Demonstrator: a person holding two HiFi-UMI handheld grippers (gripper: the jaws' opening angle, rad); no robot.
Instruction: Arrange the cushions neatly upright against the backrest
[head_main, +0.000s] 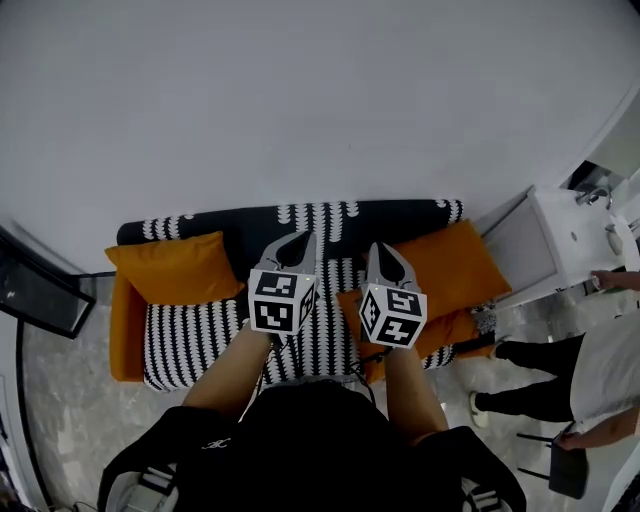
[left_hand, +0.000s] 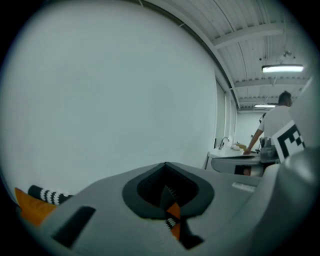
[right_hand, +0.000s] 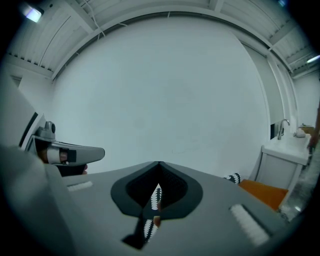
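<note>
With the jaws of my left gripper (head_main: 300, 241) and right gripper (head_main: 384, 250) together on nothing, I judge the orange cushion (head_main: 452, 262) soft, light and floppy, best pinched at a corner.

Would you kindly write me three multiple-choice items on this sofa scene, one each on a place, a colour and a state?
1. In the head view, where does the white counter stand relative to the sofa?
A. at its left end
B. at its right end
C. in front of it

2. What colour are the plain cushions?
A. green
B. orange
C. blue

3. How are the left gripper and the right gripper?
A. both shut and empty
B. both wide open
C. each shut on a cushion

Answers: 1 B, the counter is just past the sofa's right end. 2 B, the cushions at both ends are orange. 3 A, each gripper view shows the jaws together with nothing held.
</note>
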